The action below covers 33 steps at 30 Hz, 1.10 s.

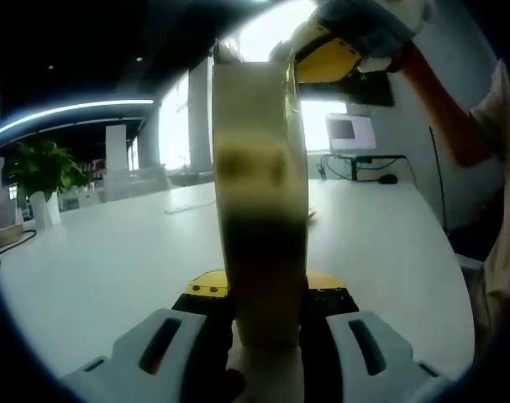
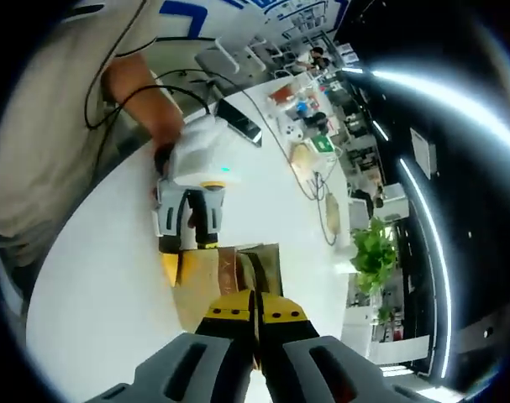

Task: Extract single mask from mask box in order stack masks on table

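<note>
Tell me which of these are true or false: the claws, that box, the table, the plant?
1. The left claw grips the mask box between its jaws. True.
2. The table is dark wood. False: it is white.
3. A potted plant stands at the far side of the table. True.
4. The right claw has its jaws spread wide open. False: its yellow-tipped jaws sit close together at the box's top; what they pinch is not clear.
5. The mask box lies flat on the table. False: it stands on edge in the left claw.
</note>
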Each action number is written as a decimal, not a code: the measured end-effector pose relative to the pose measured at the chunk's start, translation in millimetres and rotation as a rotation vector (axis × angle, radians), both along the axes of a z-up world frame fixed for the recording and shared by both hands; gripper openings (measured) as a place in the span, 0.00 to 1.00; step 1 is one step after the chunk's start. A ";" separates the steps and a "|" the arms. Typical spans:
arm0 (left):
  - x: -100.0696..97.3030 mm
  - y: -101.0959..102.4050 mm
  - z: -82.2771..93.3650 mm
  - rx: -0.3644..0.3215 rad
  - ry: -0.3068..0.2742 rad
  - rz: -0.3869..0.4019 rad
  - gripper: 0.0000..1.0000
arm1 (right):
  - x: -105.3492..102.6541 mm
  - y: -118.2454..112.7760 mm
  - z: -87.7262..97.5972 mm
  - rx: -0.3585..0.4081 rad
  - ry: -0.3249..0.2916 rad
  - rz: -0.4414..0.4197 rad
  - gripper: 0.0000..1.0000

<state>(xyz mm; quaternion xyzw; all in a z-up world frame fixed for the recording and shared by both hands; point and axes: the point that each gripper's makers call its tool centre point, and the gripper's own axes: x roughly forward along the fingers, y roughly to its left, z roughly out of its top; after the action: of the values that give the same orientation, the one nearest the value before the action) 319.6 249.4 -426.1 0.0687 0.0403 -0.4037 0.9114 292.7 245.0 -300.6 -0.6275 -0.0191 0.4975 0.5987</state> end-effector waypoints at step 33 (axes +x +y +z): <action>1.2 -0.8 -0.2 -0.001 0.003 -0.005 0.21 | 25.8 2.3 -17.7 -0.155 0.127 -0.092 0.00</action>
<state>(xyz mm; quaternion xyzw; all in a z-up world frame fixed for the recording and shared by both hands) 320.8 248.6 -426.4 0.0679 0.0412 -0.4060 0.9104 318.5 247.4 -318.2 -0.6395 0.0861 0.5083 0.5704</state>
